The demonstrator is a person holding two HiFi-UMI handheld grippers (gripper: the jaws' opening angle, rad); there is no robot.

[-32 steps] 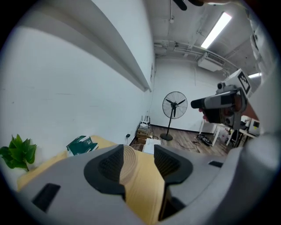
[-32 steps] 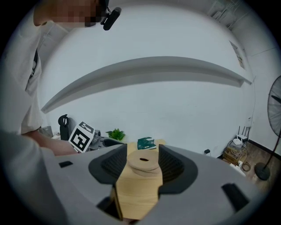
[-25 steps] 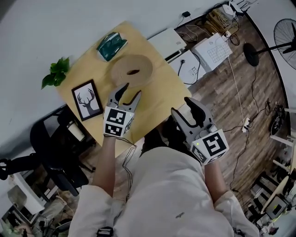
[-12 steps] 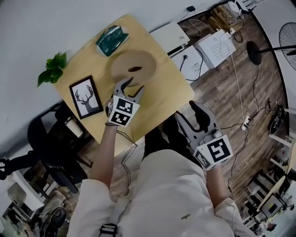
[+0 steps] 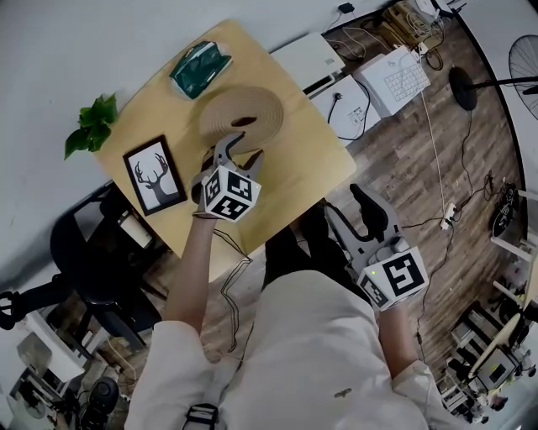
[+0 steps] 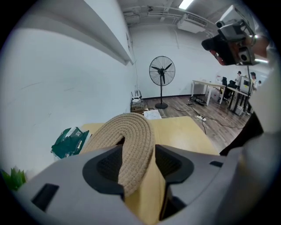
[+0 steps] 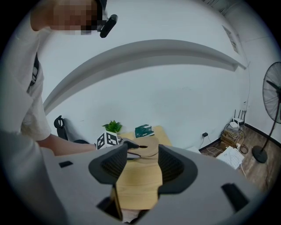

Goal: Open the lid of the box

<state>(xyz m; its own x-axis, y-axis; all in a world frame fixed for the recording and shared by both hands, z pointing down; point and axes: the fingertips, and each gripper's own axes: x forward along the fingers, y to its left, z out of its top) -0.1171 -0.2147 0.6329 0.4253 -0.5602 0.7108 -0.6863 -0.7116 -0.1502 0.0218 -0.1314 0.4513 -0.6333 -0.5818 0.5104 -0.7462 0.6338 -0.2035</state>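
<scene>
The room is bright with soft, even light. Long ceiling lamps (image 6: 186, 3) glow white high above the counter (image 6: 184, 132). Shadows on the counter are faint. Both gripper views bend like a fishbowl, with black corners. The grey fingers (image 6: 105, 169) nearest the camera look a bit blurry.

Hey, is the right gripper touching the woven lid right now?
No, the right gripper hovers beside the table, jaws apart and empty, clear of the woven lid.
</scene>
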